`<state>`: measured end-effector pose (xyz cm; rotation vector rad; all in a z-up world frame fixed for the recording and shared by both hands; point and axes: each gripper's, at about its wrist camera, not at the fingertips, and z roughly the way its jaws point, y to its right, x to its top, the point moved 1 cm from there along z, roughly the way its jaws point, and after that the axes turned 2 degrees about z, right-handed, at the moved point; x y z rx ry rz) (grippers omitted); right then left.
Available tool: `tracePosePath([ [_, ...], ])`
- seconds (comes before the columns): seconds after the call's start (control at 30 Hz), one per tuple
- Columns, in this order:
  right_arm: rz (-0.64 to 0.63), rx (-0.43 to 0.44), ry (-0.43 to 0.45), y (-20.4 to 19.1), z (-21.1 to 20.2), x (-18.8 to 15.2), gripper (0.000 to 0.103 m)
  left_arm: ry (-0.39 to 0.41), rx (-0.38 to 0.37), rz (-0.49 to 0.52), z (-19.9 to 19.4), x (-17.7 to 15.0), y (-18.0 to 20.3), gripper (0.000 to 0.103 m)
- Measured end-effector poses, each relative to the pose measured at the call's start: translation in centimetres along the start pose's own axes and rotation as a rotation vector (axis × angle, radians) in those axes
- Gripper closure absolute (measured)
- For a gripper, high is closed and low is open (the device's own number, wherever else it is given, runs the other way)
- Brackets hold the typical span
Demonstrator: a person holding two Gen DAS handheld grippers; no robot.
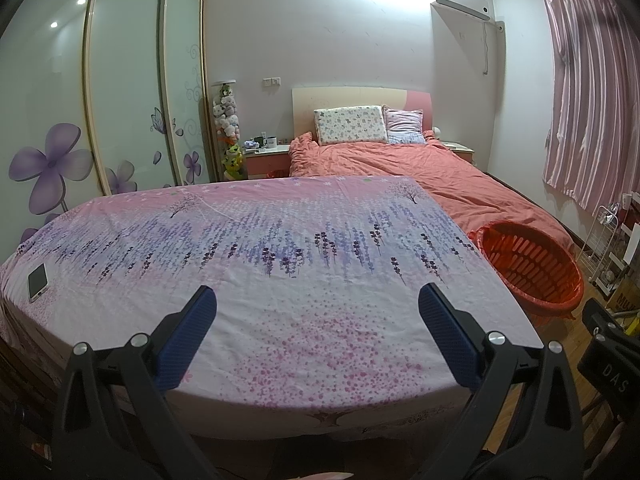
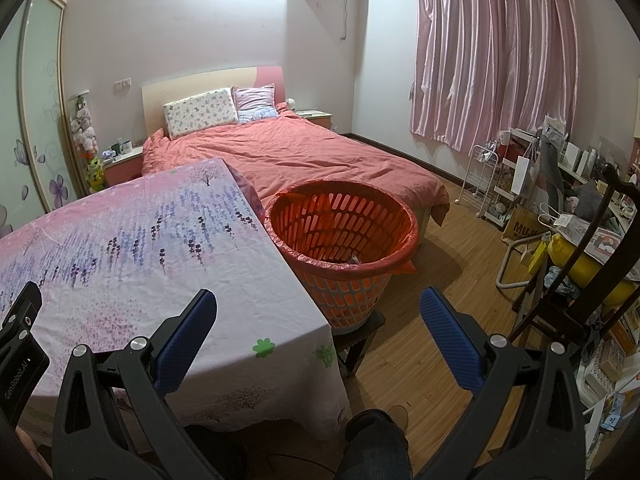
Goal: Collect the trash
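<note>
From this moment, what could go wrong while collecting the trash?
1. The phone lies near the table's left edge; a sweep by the left gripper may knock it off.
2. The orange basket sits on a small dark stool; a push from the right gripper might tip it.

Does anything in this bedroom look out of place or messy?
Mostly tidy. The one stray item is a phone lying near the left edge of the cloth-covered table. The orange basket perches on a small dark stool beside the table. Shelves at the right are cluttered.
</note>
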<state>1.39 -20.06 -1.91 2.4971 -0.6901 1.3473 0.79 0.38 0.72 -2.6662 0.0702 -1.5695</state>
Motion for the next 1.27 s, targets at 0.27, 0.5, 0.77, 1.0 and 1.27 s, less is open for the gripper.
tracePosePath([
  [0.27,0.0,0.0,-0.002,0.0,0.02,-0.11,0.002,-0.002,-0.001,0.0,0.01,-0.03,-0.03,0.004],
  [0.5,-0.001,0.0,-0.002,0.0,0.03,-0.08,0.002,-0.004,-0.002,0.001,0.03,-0.2,-0.14,0.004],
  [0.77,-0.001,0.0,-0.002,-0.04,0.02,-0.05,0.002,-0.007,-0.004,0.001,0.24,-0.32,-0.07,0.004],
  [1.0,0.0,-0.001,-0.003,-0.03,0.01,-0.02,0.002,-0.009,-0.004,0.001,0.28,-0.56,-0.02,0.004],
  [1.27,-0.001,-0.001,-0.003,0.02,0.0,0.03,0.002,-0.018,-0.01,-0.002,0.56,-0.62,-0.28,0.004],
])
